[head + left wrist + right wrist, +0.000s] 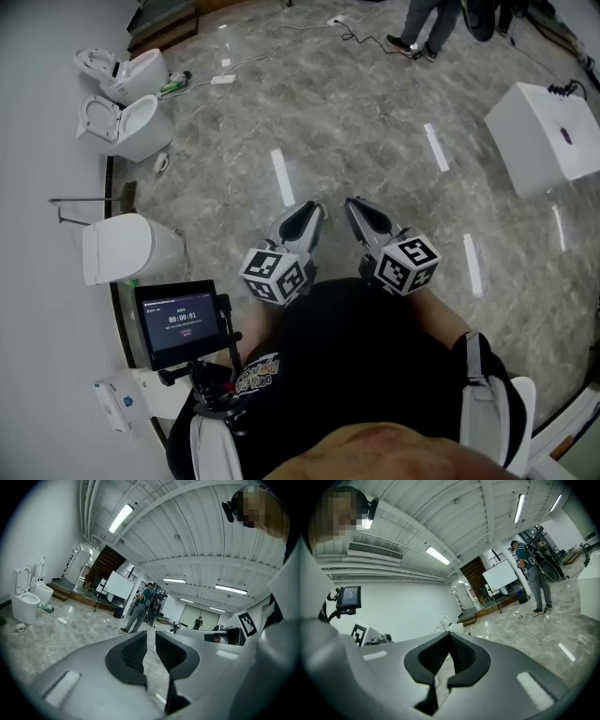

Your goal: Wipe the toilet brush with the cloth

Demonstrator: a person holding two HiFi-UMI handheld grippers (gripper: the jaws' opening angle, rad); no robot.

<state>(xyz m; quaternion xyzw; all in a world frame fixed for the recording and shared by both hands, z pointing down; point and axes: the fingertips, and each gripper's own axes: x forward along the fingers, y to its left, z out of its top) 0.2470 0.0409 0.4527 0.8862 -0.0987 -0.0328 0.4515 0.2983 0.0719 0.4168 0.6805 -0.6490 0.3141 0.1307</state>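
No toilet brush and no cloth shows in any view. In the head view my left gripper [313, 210] and right gripper [352, 206] hang side by side over the grey marble floor [375, 122], just ahead of the person's body, tips pointing away. The left gripper [151, 634] has its jaws drawn together with nothing between them, only a thin slit of floor showing. The right gripper [450, 634] is shut, its tips meeting and empty.
Three white toilets [127, 127] [120, 67] [122, 248] line the left wall. A small monitor [178, 321] on a mount sits at lower left. A white box [544, 136] stands at right. A person [427, 28] and a floor cable [281, 42] are far ahead.
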